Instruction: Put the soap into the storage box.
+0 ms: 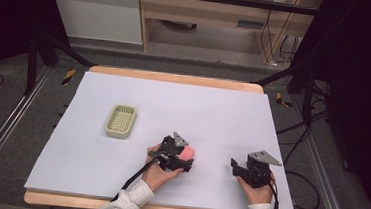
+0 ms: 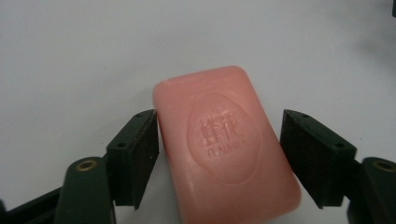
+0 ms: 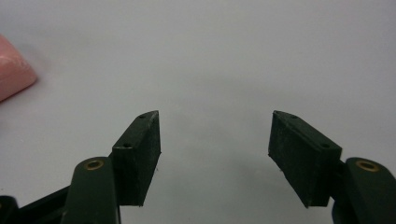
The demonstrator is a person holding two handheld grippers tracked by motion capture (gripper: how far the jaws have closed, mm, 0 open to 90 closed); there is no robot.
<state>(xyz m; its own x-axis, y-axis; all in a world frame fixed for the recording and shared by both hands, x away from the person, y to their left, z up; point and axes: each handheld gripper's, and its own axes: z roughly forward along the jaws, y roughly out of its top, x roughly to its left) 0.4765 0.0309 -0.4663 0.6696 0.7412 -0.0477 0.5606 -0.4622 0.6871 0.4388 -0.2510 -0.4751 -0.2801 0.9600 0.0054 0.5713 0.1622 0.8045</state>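
Note:
A pink bar of soap with a stamped oval mark lies flat on the white table sheet, seen from above as the soap. My left gripper straddles it, with the black pads against its two long sides; from above this left gripper sits near the table's front centre. To its right, my right gripper rests open on the sheet, pointing left. Between its jaws, the right gripper holds only bare sheet. A corner of the soap shows at the left edge there.
A pale green slotted soap dish stands on the left half of the sheet, behind and left of the soap. Wooden table edges frame the sheet, and cables trail from both grippers toward the front.

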